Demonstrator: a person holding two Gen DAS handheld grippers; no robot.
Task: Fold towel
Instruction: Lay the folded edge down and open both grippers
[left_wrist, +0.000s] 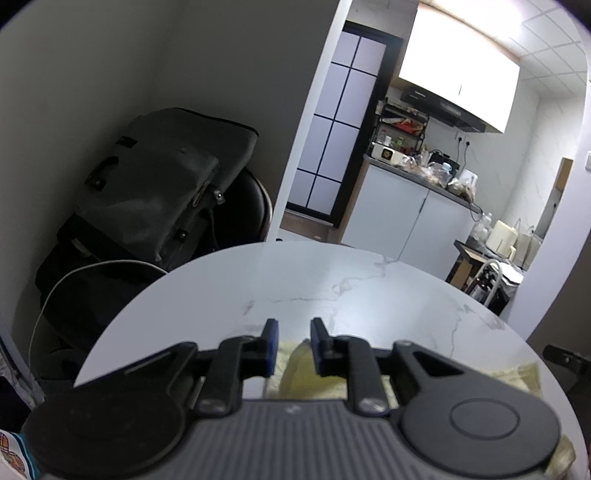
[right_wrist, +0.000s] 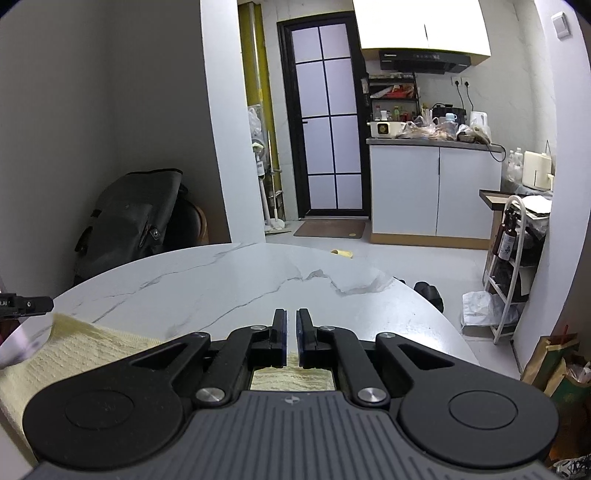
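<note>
Both grippers point level over the round marble table (right_wrist: 221, 280), the left gripper (left_wrist: 293, 343) with jaws apart above a raised fold of the pale yellow towel (right_wrist: 74, 350), the right gripper (right_wrist: 291, 339) with jaws nearly together, whether pinching the towel's edge I cannot tell.

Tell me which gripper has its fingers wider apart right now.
The left gripper: a clear gap between its fingers, towel visible beyond. The right gripper shows only a thin slit over the towel's edge.
</note>
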